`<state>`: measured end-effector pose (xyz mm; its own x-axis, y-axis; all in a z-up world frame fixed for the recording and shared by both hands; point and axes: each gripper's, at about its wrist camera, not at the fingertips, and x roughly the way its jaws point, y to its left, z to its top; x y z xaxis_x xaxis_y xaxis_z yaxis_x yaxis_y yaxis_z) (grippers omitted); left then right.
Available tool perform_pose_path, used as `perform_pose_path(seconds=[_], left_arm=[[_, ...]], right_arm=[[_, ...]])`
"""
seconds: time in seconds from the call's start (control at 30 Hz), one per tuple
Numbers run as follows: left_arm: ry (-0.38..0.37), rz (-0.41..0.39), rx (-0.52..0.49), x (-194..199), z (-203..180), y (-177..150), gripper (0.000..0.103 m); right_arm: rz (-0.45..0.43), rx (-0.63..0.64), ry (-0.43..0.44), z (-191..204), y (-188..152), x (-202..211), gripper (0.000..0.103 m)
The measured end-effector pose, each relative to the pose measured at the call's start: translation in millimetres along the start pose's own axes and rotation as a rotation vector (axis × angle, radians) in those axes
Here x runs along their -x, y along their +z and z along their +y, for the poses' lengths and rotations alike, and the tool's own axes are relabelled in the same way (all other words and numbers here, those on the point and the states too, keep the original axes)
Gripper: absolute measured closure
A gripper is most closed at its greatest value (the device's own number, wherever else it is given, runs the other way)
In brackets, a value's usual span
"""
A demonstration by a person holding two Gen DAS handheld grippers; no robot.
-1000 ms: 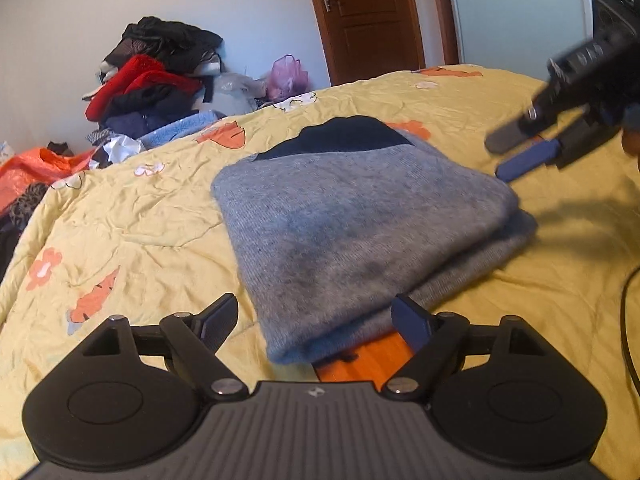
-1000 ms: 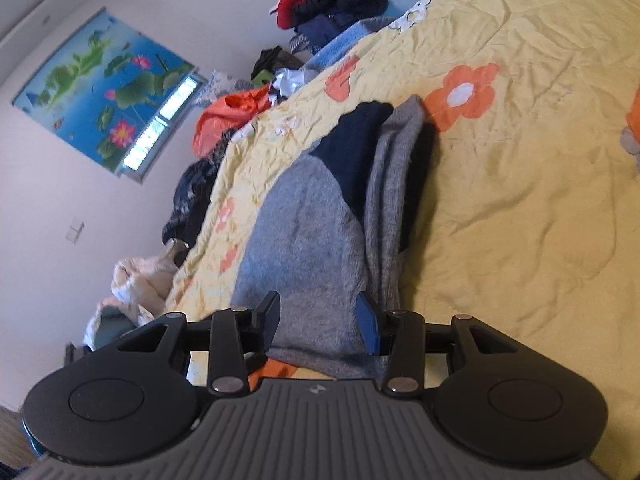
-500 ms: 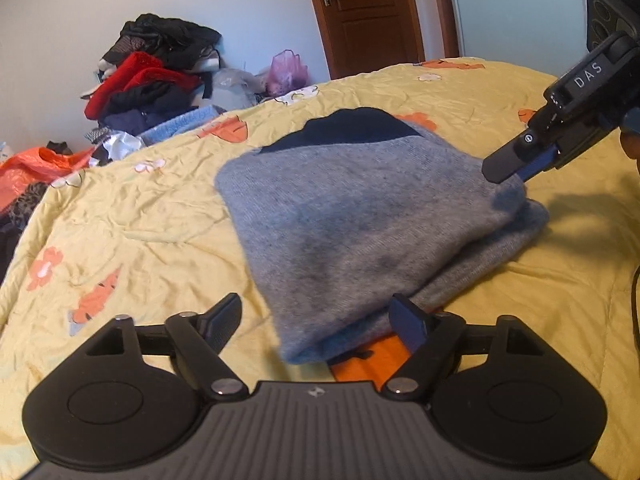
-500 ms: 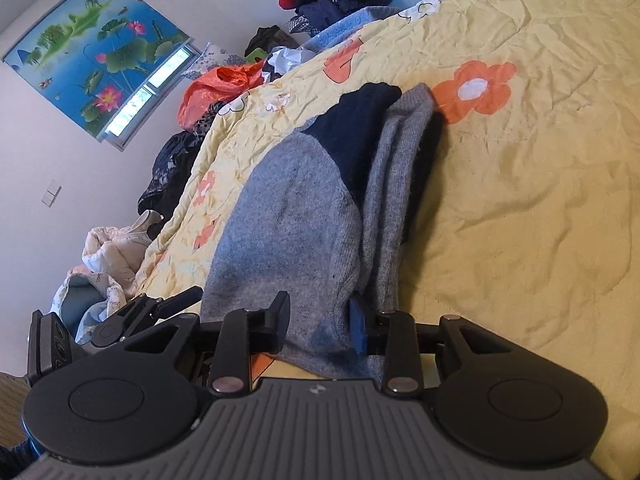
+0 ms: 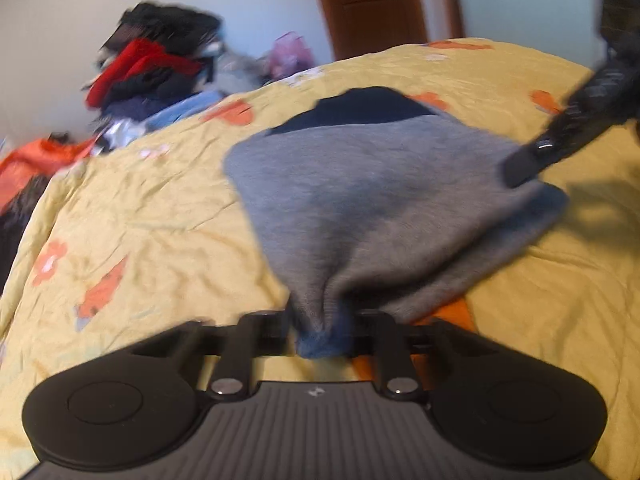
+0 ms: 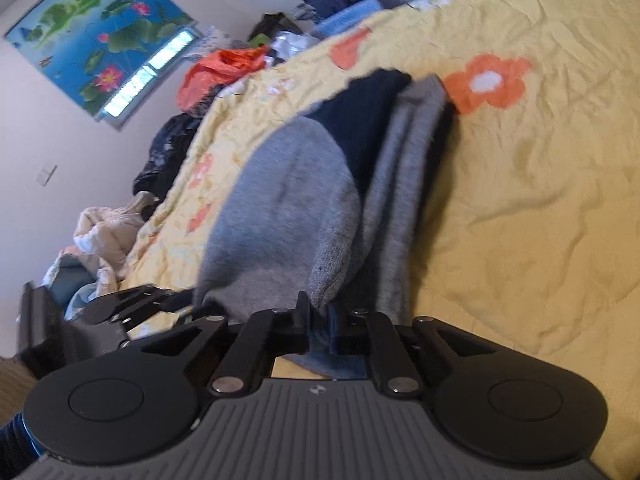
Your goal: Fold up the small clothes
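A grey knitted garment (image 5: 380,200) with a dark navy part (image 5: 368,106) lies folded in layers on the yellow flowered bedspread (image 5: 140,220). My left gripper (image 5: 320,330) is shut on its near corner, which bunches between the fingers. My right gripper (image 6: 318,318) is shut on another corner of the grey garment (image 6: 288,216). The right gripper also shows in the left wrist view (image 5: 532,160) at the garment's right edge. The left gripper shows at the lower left of the right wrist view (image 6: 132,304).
A heap of red, black and blue clothes (image 5: 152,68) lies at the far left of the bed. More clothes (image 6: 224,68) lie along the bed's edge. A brown door (image 5: 372,4) stands behind. Bare bedspread (image 6: 540,200) stretches to the right of the garment.
Both grippers were open at the garment's edge; both have closed on its corners. The cloth has bunched and pulled up between the fingers.
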<state>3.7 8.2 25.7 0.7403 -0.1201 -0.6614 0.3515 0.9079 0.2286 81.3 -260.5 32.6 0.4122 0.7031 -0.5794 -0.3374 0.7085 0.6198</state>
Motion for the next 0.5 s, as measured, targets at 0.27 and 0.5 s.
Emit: perform_pose_path(seconds=[0.27, 0.5], left_arm=[[0.014, -0.001, 0.056, 2.0, -0.1, -14.4, 0.089], [-0.010, -0.087, 0.123, 4.6, 4.6, -33.6, 0.074]], right_arm=[[0.033, -0.036, -0.039, -14.4, -12.4, -7.4, 0.088], [-0.188, -0.098, -0.004, -16.3, 50.9, 19.7, 0.033]])
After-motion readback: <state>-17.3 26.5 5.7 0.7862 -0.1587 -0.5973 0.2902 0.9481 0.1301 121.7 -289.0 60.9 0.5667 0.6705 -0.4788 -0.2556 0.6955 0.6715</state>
